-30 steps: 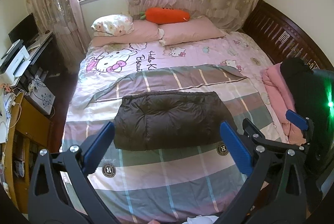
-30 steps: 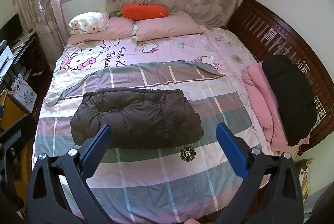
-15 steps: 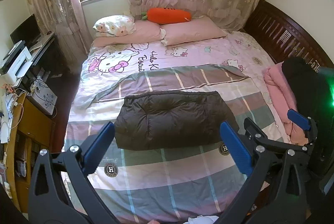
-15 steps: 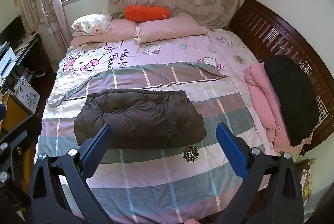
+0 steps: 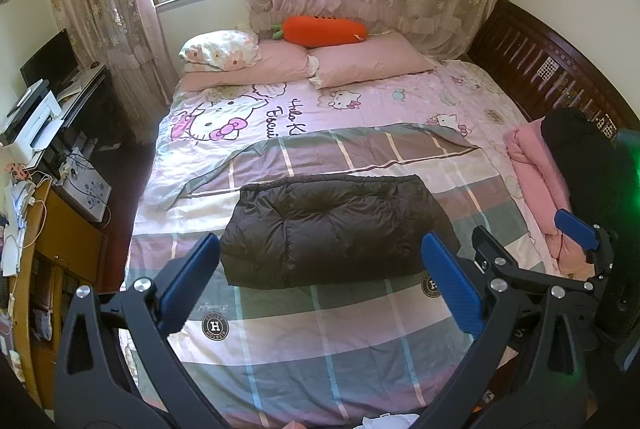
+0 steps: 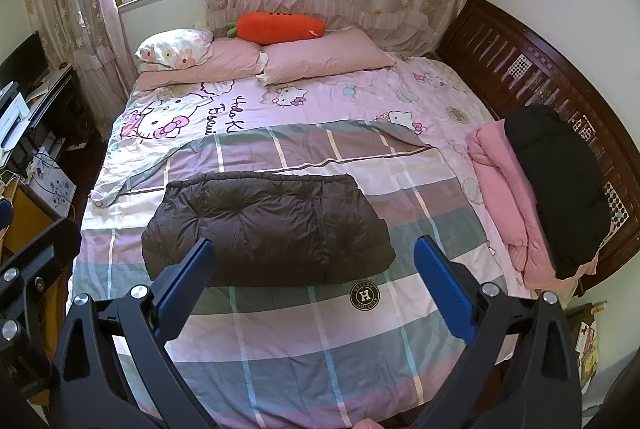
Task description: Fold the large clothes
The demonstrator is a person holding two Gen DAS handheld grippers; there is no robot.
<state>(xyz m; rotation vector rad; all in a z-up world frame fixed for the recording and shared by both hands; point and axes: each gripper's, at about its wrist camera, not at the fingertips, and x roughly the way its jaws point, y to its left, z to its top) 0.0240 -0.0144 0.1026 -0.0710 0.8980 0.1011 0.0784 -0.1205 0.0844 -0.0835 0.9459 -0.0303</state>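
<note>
Dark brown and quilted, the folded puffer jacket [image 5: 336,229] lies flat at the centre of the plaid duvet [image 5: 320,341] on the bed. Both tools hang above the foot of the bed, clear of the fabric. The left gripper [image 5: 320,285] is spread wide, holding nothing, its blue pads [image 5: 188,281] framing the jacket's near edge. The right gripper [image 6: 316,281] is likewise splayed and empty. At three o'clock from the jacket, a black garment [image 6: 556,189] rests on a folded pink one [image 6: 504,185]. At twelve o'clock, a carrot plush [image 6: 280,27] tops the pillows [image 6: 320,61].
</note>
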